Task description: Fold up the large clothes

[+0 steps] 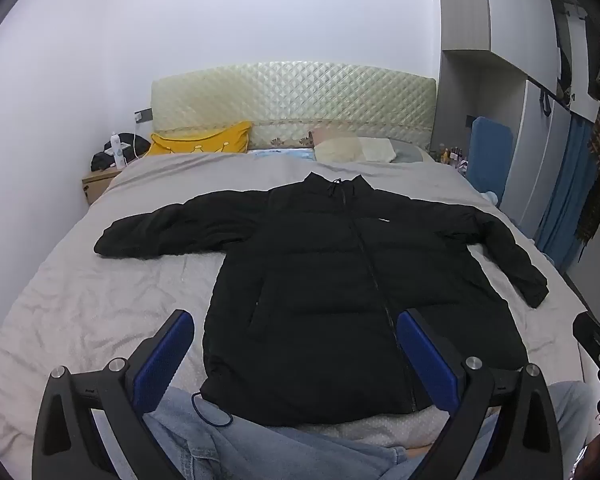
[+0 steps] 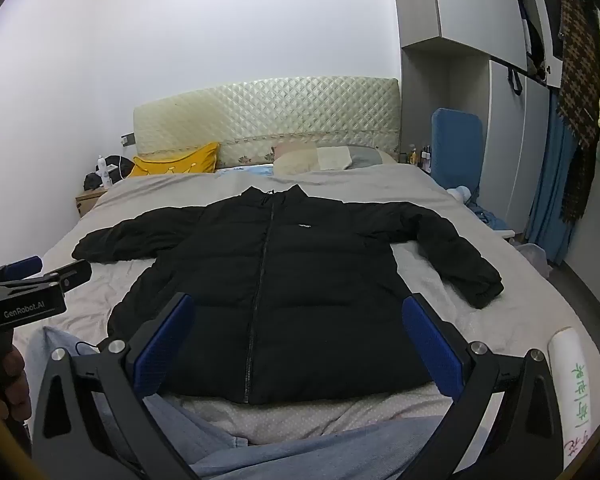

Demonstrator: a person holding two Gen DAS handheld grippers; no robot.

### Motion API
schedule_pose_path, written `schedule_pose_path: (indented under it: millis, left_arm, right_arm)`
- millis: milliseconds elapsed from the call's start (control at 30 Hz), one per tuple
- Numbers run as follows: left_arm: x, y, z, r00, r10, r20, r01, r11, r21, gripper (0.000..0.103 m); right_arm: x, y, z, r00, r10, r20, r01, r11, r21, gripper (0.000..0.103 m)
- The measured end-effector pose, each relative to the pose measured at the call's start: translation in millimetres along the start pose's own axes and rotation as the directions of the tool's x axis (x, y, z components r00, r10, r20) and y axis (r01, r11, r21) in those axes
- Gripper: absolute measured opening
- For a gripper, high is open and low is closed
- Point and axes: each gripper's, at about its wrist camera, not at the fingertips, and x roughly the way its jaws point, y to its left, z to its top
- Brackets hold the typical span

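Observation:
A black puffer jacket (image 1: 332,280) lies flat and zipped on the grey bed sheet (image 1: 80,300), collar toward the headboard, both sleeves spread out to the sides. It also shows in the right wrist view (image 2: 284,280). My left gripper (image 1: 296,344) is open and empty, held above the jacket's hem. My right gripper (image 2: 298,328) is open and empty, also above the hem. The left gripper's body (image 2: 24,292) shows at the left edge of the right wrist view.
Light blue jeans (image 1: 236,444) lie at the near bed edge under the grippers. A yellow pillow (image 1: 204,142) and beige pillows (image 1: 356,149) sit by the quilted headboard (image 1: 296,100). A nightstand (image 1: 100,180) stands at left. Wardrobes with hanging clothes (image 2: 576,120) stand at right.

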Motion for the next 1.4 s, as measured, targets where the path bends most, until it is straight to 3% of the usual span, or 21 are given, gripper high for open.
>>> schedule_pose_path:
  millis: [1400]
  left_arm:
    - [2.0,6.1,1.4,1.0,-0.028,-0.008,0.028,0.999,-0.021,0.102]
  right_arm:
    - [-0.5,-3.5,-1.5,1.0,-0.001,-0.011,0.001,1.0,0.014,0.103]
